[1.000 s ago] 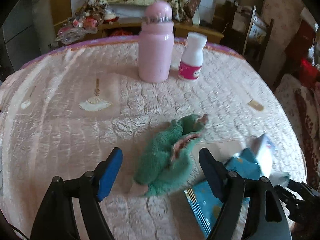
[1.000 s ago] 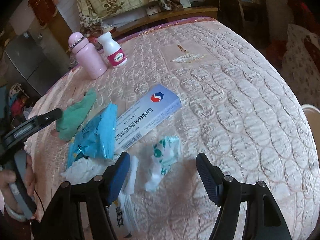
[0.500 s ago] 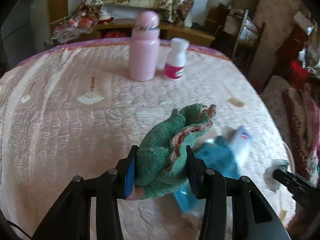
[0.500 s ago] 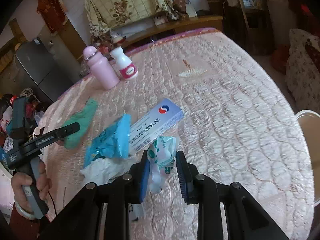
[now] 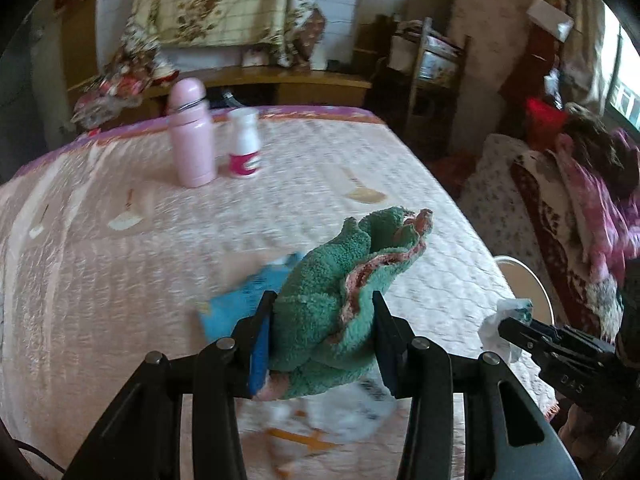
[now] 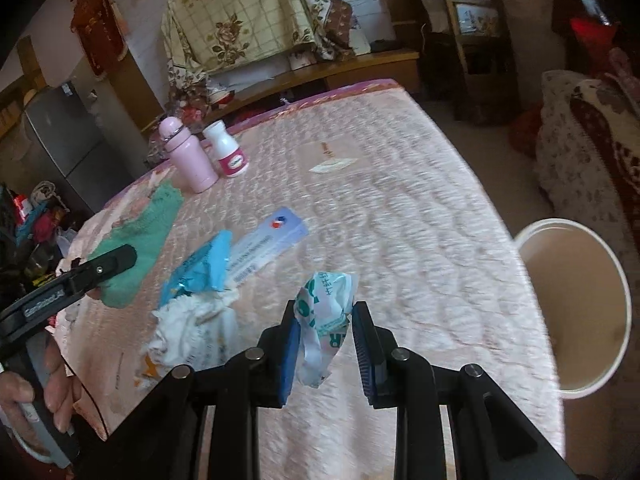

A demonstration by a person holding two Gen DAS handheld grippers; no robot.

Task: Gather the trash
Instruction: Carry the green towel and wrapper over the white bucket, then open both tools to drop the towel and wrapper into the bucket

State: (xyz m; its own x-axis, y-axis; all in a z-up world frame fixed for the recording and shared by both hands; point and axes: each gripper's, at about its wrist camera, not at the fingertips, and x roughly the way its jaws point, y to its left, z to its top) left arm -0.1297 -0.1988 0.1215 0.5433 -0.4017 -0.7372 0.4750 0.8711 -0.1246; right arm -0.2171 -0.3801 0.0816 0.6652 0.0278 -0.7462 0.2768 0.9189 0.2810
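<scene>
My left gripper (image 5: 320, 336) is shut on a crumpled green cloth (image 5: 340, 280) and carries it above the pink quilted table (image 5: 120, 280). The same green cloth (image 6: 140, 240) shows at the left of the right wrist view. My right gripper (image 6: 326, 340) is shut on a white and green plastic wrapper (image 6: 324, 308), lifted off the table. That wrapper (image 5: 504, 324) also appears at the right edge of the left wrist view. A blue packet (image 6: 200, 268), a long white medicine box (image 6: 268, 244) and a crumpled white wrapper (image 6: 188, 328) lie on the table.
A white bucket (image 6: 624, 300) stands on the floor past the table's right edge. A pink bottle (image 5: 190, 136) and a white bottle with a pink label (image 5: 245, 142) stand at the far side. A person's hand (image 6: 36, 392) grips the left tool. Chairs and a covered sofa stand at the right.
Both grippers closed, the left on the green cloth and the right on the wrapper, then lifted them off the table and moved toward the right edge, bringing the bucket into view.
</scene>
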